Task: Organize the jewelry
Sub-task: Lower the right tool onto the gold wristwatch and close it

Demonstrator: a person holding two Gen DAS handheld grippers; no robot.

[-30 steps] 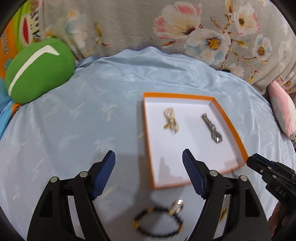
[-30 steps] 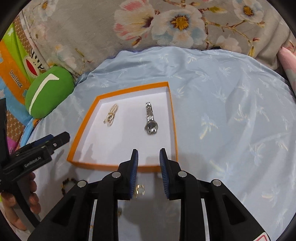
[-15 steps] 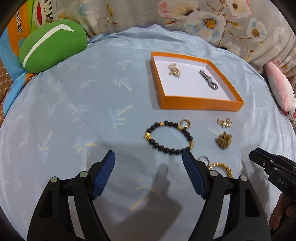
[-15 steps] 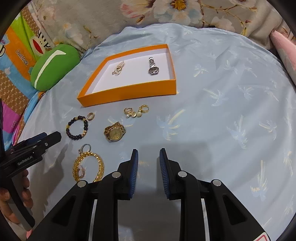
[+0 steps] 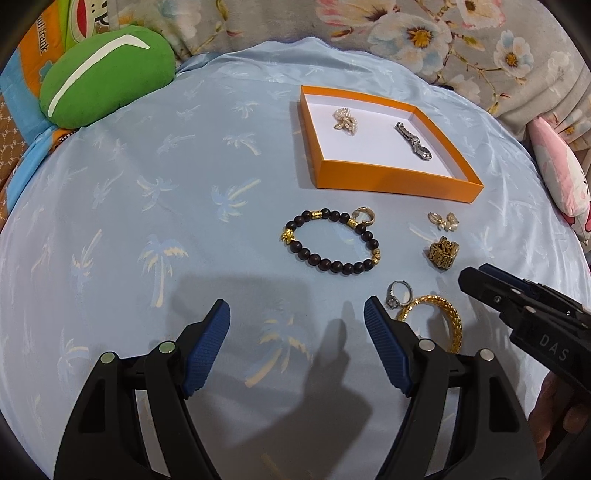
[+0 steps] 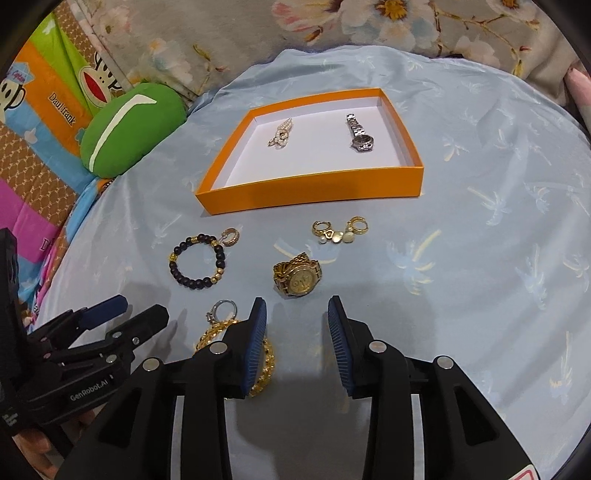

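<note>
An orange tray (image 5: 395, 177) (image 6: 310, 188) holds a pearl piece (image 5: 346, 120) (image 6: 281, 133) and a silver watch (image 5: 413, 141) (image 6: 360, 133). On the blue cloth in front lie a black bead bracelet (image 5: 332, 242) (image 6: 197, 262), gold earrings (image 5: 443, 220) (image 6: 340, 230), a gold watch (image 5: 442, 254) (image 6: 298, 278), a silver ring (image 5: 399, 293) (image 6: 221, 309) and a gold chain bracelet (image 5: 443, 319) (image 6: 264, 363). My left gripper (image 5: 297, 347) is open and empty, just short of the bead bracelet. My right gripper (image 6: 297, 347) is open and empty, just short of the gold watch.
A green cushion (image 5: 105, 75) (image 6: 129, 127) lies at the far left edge of the cloth. A floral fabric (image 5: 424, 33) runs along the back. A pink pillow (image 5: 557, 173) sits at the right. Patterned bedding (image 6: 40, 122) lies to the left.
Both grippers have drawn back from above the tray, so the loose jewelry in front of it has come into view. The right gripper's jaws have opened wider.
</note>
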